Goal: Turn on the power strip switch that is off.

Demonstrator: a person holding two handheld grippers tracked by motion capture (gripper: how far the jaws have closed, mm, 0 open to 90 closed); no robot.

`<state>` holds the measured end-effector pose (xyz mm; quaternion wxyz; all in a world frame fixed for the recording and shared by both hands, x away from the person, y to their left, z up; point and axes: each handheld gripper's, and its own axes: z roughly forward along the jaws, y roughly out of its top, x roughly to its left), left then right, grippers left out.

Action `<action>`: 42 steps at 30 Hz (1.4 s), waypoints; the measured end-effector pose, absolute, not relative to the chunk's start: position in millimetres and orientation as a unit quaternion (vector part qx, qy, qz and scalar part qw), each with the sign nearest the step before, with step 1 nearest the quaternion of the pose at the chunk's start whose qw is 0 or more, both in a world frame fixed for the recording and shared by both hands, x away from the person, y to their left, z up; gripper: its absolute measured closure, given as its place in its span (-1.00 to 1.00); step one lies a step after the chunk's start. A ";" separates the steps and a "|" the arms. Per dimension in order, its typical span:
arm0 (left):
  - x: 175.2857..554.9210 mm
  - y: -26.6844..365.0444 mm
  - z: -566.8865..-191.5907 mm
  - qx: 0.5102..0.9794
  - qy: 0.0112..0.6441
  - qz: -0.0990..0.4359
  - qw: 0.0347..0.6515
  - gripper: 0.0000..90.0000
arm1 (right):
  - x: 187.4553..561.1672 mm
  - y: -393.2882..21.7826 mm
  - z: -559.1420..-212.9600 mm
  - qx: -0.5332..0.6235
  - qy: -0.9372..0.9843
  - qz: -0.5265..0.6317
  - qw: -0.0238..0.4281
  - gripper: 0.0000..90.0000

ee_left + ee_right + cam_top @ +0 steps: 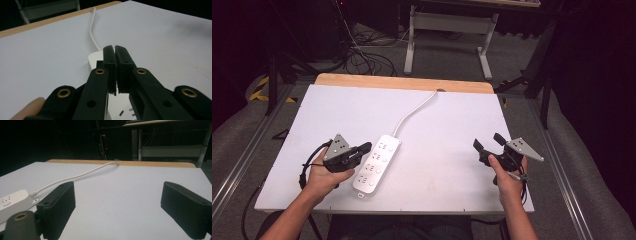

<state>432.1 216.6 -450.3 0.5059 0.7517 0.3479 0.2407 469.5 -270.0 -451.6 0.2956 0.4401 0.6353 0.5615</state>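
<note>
A white power strip [377,163] lies near the table's front, slightly left of centre, with its white cord [414,112] running to the far edge. My left gripper [366,147] is shut and empty, its jaws pressed together just over the strip's left edge; the strip [96,58] and cord [93,30] show beyond the jaws in the left gripper view. My right gripper [488,141] is held at the table's right side, open, with nothing between its jaws. In the right gripper view the strip's end [13,202] sits at the left, and the gripper [117,207] frames bare table.
The white table top [447,130] has a wooden strip [402,81] along its far edge. A white-legged desk frame [447,37] and loose cables [362,55] stand on the floor behind. Metal rails [242,155] run along both sides.
</note>
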 end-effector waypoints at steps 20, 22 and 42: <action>422.2 251.1 -436.5 0.679 0.393 0.320 0.531 0.70 | 468.7 -269.9 -451.1 0.439 0.636 0.562 0.294 -0.71; 422.3 252.5 -436.1 0.674 0.397 0.324 0.533 0.67 | 468.7 -269.9 -451.0 0.439 0.636 0.562 0.294 -0.71; 421.8 274.2 -429.0 0.617 0.445 0.365 0.536 0.19 | 468.7 -270.2 -451.2 0.437 0.638 0.563 0.293 -0.70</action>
